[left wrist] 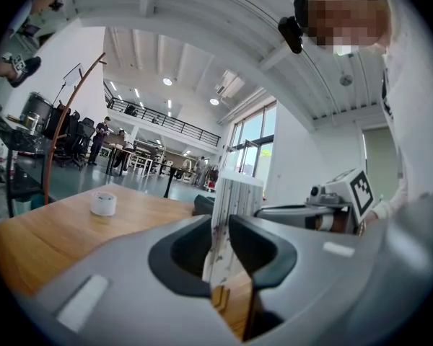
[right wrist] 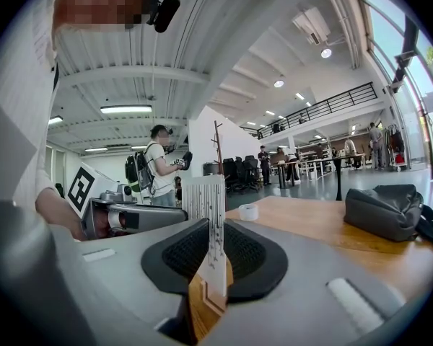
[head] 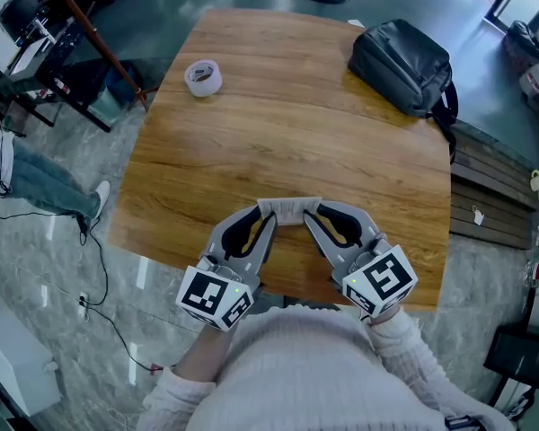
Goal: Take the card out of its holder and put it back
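Note:
A white striped card in its holder [head: 289, 209] hangs just above the near edge of the wooden table [head: 296, 133], and I cannot tell card from holder. My left gripper [head: 268, 215] is shut on its left end, my right gripper [head: 311, 215] on its right end, their tips almost meeting. In the left gripper view the piece [left wrist: 231, 207] stands upright, edge-on, pinched between the dark pads [left wrist: 263, 247]. The right gripper view shows it [right wrist: 204, 207] clamped the same way between ribbed pads [right wrist: 249, 254], with the left gripper [right wrist: 108, 207] just beyond it.
A roll of tape [head: 203, 77] lies at the table's far left. A black bag [head: 402, 65] sits at the far right corner. A person's legs [head: 45, 187] are on the floor to the left, near cables and a slanted brown pole [head: 90, 30].

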Motion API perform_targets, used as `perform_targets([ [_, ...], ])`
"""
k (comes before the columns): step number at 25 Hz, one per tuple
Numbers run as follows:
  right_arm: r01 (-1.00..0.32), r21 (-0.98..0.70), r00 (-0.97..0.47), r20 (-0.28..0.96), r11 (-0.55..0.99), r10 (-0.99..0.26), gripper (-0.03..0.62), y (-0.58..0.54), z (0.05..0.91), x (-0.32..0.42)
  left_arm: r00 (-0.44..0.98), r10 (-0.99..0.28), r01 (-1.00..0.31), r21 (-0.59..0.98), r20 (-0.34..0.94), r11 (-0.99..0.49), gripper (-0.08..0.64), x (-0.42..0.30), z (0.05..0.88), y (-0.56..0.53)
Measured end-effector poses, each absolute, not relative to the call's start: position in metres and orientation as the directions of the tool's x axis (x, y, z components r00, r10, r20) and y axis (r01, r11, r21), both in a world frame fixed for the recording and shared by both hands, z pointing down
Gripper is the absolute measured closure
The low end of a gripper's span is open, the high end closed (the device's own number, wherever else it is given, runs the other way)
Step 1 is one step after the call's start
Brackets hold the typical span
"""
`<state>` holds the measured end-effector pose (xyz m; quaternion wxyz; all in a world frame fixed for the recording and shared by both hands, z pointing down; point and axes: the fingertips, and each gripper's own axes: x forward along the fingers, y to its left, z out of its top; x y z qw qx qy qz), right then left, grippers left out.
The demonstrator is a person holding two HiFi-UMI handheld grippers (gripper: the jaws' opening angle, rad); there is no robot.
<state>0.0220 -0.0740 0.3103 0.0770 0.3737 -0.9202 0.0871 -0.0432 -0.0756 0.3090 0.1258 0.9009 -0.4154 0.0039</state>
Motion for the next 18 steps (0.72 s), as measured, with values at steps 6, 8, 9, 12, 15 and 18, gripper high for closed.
perform_targets([
  [6,-0.702,-0.104,-0.708,0.209,0.705,-0.674,0.529,-0.073,0.312,0.022,0.654,-0.748,-0.748,0.241,0.108,-0.619,0.489,-0.044,0.312,-0.074],
  [8,-0.702,-0.108,-0.708,0.209,0.704,-0.674,0.531,-0.073,0.313,0.022,0.655,-0.748,-0.747,0.239,0.108,-0.62,0.489,-0.044,0.313,-0.074],
  [9,-0.703,-0.11,-0.708,0.208,0.703,-0.675,0.531,-0.073,0.313,0.022,0.656,-0.747,-0.746,0.237,0.108,-0.622,0.489,-0.044,0.312,-0.075],
  [12,-0.706,-0.115,-0.705,0.208,0.699,-0.678,0.531,-0.075,0.314,0.022,0.66,-0.744,-0.744,0.233,0.107,-0.626,0.489,-0.043,0.312,-0.078],
  [15,-0.706,-0.115,-0.705,0.209,0.698,-0.678,0.531,-0.078,0.314,0.022,0.665,-0.739,-0.741,0.224,0.109,-0.633,0.489,-0.044,0.312,-0.081],
  [18,-0.707,-0.112,-0.704,0.211,0.699,-0.678,0.531,-0.082,0.314,0.021,0.668,-0.736,-0.738,0.22,0.109,-0.638,0.489,-0.045,0.313,-0.084],
])
